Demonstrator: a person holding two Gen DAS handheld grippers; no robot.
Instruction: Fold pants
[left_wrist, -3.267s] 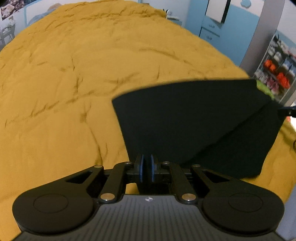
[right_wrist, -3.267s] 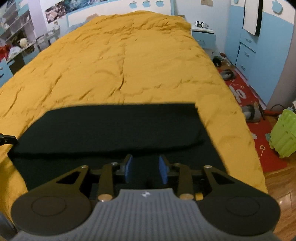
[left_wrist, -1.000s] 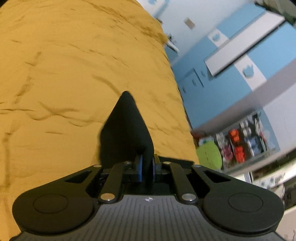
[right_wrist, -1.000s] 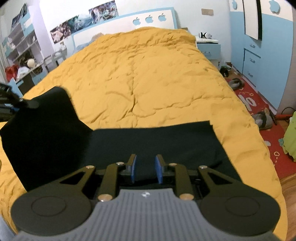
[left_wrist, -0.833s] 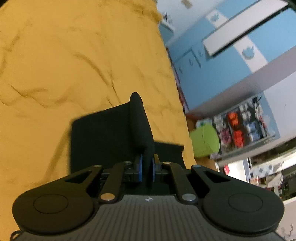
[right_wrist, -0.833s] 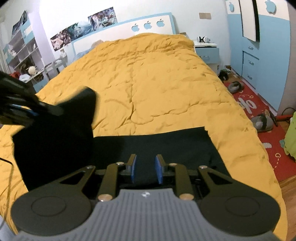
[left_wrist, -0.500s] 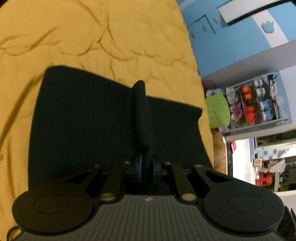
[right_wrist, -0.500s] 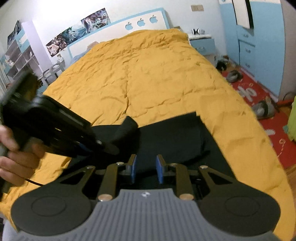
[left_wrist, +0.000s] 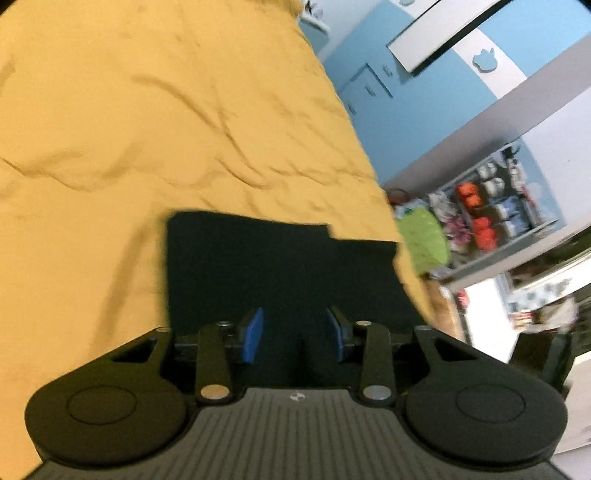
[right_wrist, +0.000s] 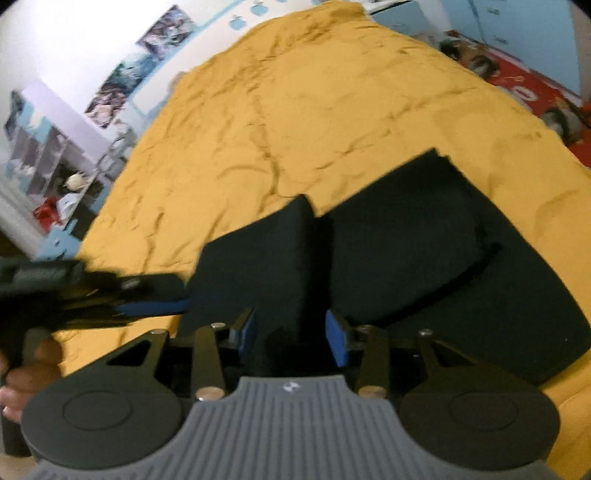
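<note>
The black pants (left_wrist: 280, 273) lie folded on the yellow bedspread (left_wrist: 147, 129) near the bed's foot edge. In the right wrist view the pants (right_wrist: 406, 240) show as stacked layers, the top layer's corner a little raised. My left gripper (left_wrist: 295, 338) is open just above the near edge of the pants, with nothing between its blue pads. It also shows in the right wrist view (right_wrist: 155, 301) at the left edge of the pants. My right gripper (right_wrist: 291, 341) is open over the near edge of the pants and holds nothing.
The yellow bedspread (right_wrist: 295, 110) stretches far beyond the pants. A blue wardrobe (left_wrist: 424, 55), a green stool (left_wrist: 424, 240) and shelves (left_wrist: 498, 206) stand past the bed's right side. A red rug with shoes (right_wrist: 535, 92) lies on the floor.
My left gripper carried one end of the pants over onto the other, then opened and let go. My right gripper's jaws have widened. Both views have tilted.
</note>
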